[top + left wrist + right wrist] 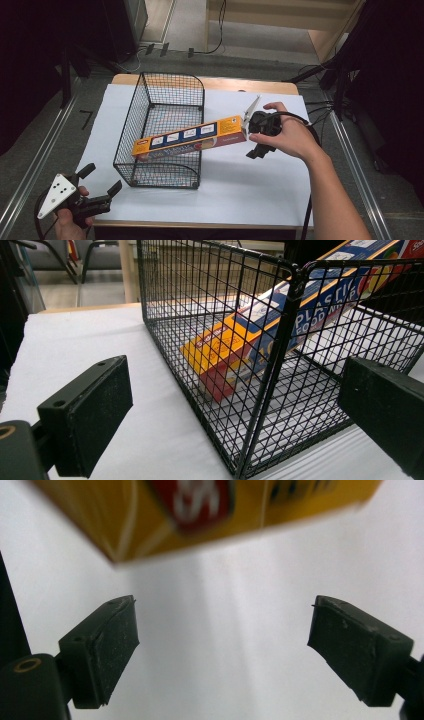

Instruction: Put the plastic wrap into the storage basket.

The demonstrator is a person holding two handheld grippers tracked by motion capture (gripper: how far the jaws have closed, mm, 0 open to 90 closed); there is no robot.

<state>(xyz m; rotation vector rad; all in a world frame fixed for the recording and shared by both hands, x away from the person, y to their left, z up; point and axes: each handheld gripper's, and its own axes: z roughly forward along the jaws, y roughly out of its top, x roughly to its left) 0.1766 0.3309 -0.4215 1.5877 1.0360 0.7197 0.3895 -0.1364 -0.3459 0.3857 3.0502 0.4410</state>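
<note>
A long orange and blue plastic food wrap box [190, 135] lies slanted, its left end down inside the black wire basket [172, 75] and its middle resting on the basket's right rim. Its right end sticks out toward my right gripper [251, 141], which stands open just beside it. In the right gripper view the box end [200, 510] is above the open right gripper [222, 625], not between the jaws. My left gripper [102, 179] is open at the table's front left corner, apart from the basket. In the left gripper view that gripper [235, 390] faces the basket corner [292, 295] with the box [235, 340] inside.
A white cloth [250, 185] covers the wooden table. Bare cloth lies right of and in front of the basket. Cables and dark stands ring the table on the floor, with metal rails [30, 170] along both sides.
</note>
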